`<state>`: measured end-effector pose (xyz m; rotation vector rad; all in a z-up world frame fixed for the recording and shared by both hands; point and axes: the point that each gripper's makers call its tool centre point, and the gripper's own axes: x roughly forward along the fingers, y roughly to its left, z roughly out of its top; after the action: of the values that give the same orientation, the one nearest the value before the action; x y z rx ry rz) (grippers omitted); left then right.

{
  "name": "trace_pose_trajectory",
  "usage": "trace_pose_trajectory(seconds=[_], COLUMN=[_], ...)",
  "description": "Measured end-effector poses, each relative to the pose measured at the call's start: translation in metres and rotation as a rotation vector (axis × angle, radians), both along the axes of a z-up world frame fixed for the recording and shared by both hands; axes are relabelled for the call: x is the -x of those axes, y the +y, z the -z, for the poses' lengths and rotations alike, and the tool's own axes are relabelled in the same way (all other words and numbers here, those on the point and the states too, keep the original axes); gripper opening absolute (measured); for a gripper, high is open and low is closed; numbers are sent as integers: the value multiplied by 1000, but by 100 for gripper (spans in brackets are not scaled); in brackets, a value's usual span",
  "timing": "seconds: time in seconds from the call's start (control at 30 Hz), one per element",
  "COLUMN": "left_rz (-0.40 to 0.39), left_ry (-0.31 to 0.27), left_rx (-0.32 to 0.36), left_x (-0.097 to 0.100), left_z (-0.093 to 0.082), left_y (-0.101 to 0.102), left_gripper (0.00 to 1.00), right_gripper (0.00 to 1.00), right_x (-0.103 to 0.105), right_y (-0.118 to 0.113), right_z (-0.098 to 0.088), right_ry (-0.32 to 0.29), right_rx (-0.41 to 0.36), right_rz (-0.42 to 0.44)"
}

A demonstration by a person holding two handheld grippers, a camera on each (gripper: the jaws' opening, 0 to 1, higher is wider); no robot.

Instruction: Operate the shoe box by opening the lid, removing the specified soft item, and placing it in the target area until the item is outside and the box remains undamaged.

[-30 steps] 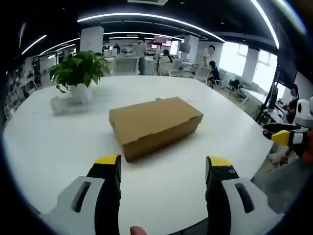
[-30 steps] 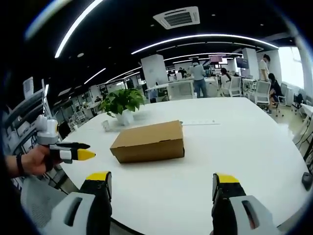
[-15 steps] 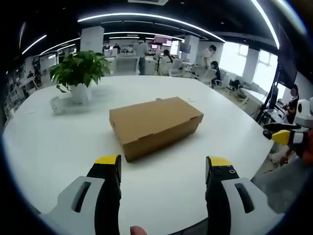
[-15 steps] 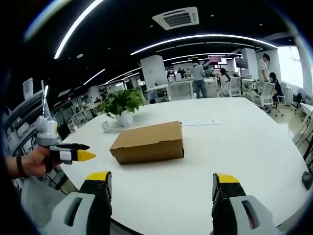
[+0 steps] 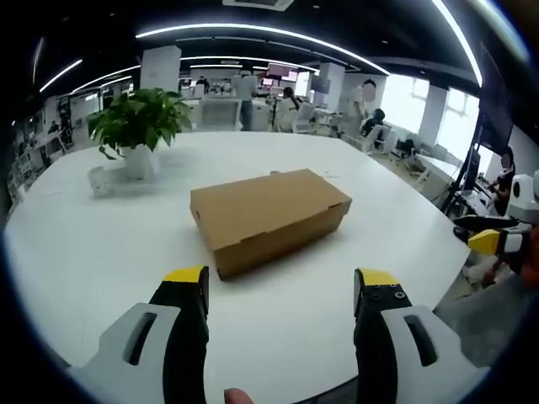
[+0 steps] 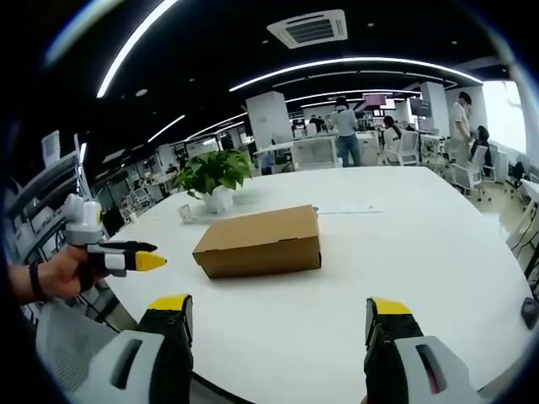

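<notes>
Brown cardboard shoe box [image 5: 268, 217], lid shut, lying flat near the middle of a white round table [image 5: 84, 252], with a potted plant [image 5: 135, 126] well behind it. The left gripper [image 5: 280, 290] and right gripper [image 6: 280, 313] hover short of the table edge, jaws spread wide and empty, apparently poised to approach the lid; the soft item inside is hidden.

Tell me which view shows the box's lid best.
The left gripper view: the box sits nearer and is seen from higher up, so its shut lid shows broadly, with a small tab at the far edge. The right gripper view shows the box smaller and from lower, mostly its long side, the lid a thin strip.
</notes>
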<state>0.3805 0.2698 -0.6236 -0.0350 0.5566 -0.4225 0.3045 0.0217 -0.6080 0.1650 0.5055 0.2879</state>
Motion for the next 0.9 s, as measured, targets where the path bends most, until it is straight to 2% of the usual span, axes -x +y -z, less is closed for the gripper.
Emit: trace_pose_trajectory(seconds=[0.57,0.9], left_rz=[7,9], left_ry=[11,21], left_rx=[-9,-22], left_x=[4,5], left_z=[5,8], left_y=[2,2], left_gripper=[68,68], right_gripper=[83,83], right_x=[5,6], right_y=[11,8], right_z=[5,8], right_ry=[18,33], right_rx=[4,-6], right_rz=[-33,-23])
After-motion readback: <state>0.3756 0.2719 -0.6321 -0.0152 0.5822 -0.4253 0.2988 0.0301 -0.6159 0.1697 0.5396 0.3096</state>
